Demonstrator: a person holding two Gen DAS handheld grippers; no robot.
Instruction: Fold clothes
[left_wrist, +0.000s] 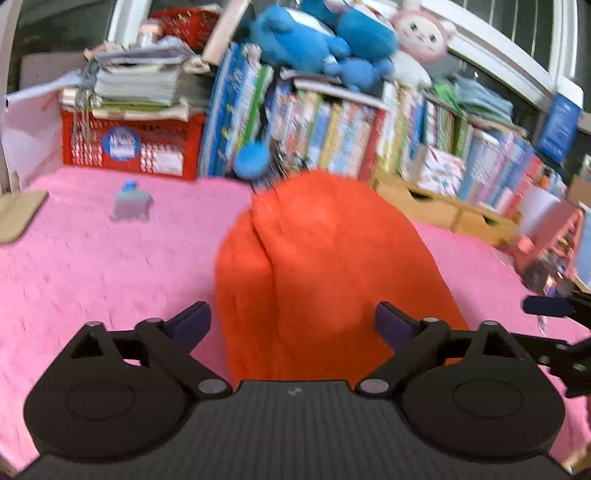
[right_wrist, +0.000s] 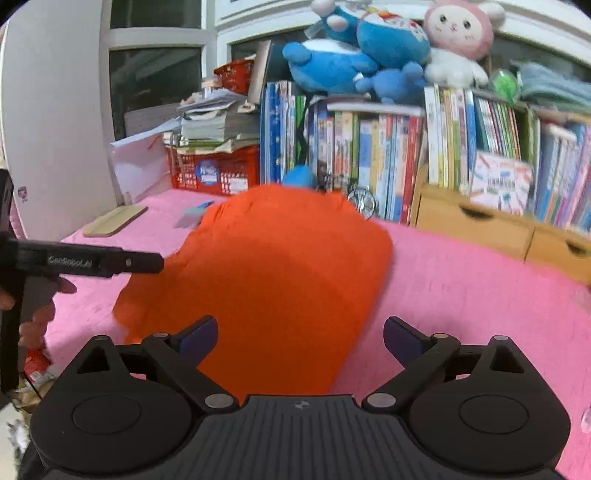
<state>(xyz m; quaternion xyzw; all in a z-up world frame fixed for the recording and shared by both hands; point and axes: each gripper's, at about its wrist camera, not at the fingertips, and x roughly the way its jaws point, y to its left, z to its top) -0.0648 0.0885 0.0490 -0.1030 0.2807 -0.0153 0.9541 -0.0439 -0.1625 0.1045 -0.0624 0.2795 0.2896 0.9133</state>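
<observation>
An orange garment (left_wrist: 314, 273) lies on a pink cover (left_wrist: 92, 266), running away from me with a lengthwise fold down its left part. My left gripper (left_wrist: 293, 323) hangs open over its near end, fingers wide apart, nothing between them. In the right wrist view the same orange garment (right_wrist: 266, 280) spreads across the pink cover (right_wrist: 461, 288). My right gripper (right_wrist: 300, 334) is open above its near right edge and holds nothing. The left gripper's finger (right_wrist: 110, 262) reaches in from the left, held by a hand (right_wrist: 37, 314). The right gripper's finger (left_wrist: 546, 305) shows at the right edge.
A small grey-blue object (left_wrist: 131, 205) and a wooden board (left_wrist: 18, 214) lie on the cover at far left. Behind stand a red crate (left_wrist: 133, 144) stacked with papers, rows of books (left_wrist: 332, 136), wooden drawers (left_wrist: 443, 212) and plush toys (left_wrist: 332, 40).
</observation>
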